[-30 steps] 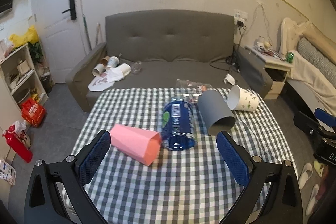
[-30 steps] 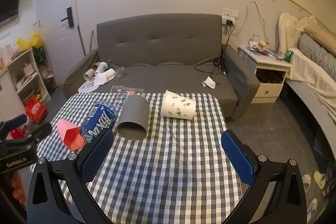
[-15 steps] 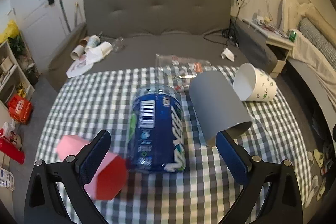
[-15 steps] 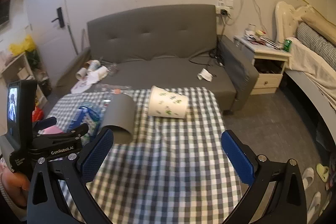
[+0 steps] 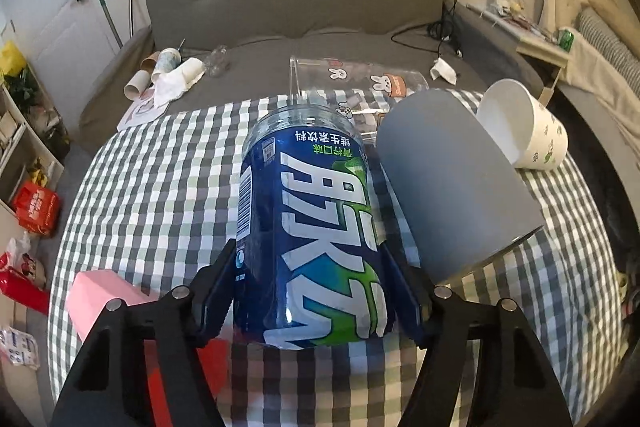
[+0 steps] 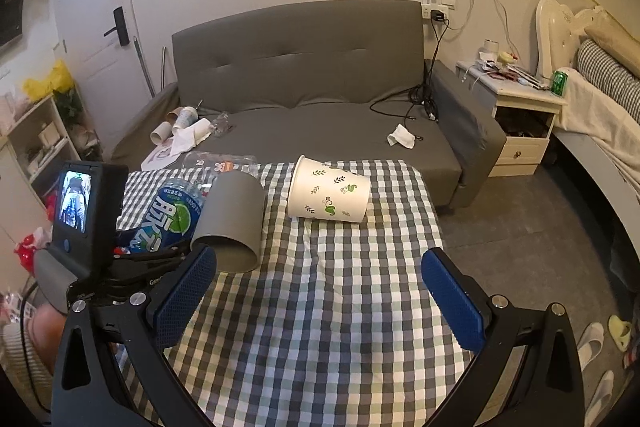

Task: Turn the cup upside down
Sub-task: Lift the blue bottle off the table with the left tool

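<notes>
Grasp step: left gripper (image 5: 310, 301) pinching the blue cup (image 5: 308, 227) lying on its side at table (image 6: 320, 327) centre, grey cup (image 5: 452, 183) touching at 2 o'clock; right gripper (image 6: 320, 291) spread, idle; next likely lift clear, rotate mouth-down.

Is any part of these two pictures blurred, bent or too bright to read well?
Left wrist view: the blue cup between the left claw fingers is sharp, its print readable; the checked table bulges from fisheye bending. Right wrist view: the sofa back curves, corners are dark, the open right claw is sharp; no strong glare.
</notes>
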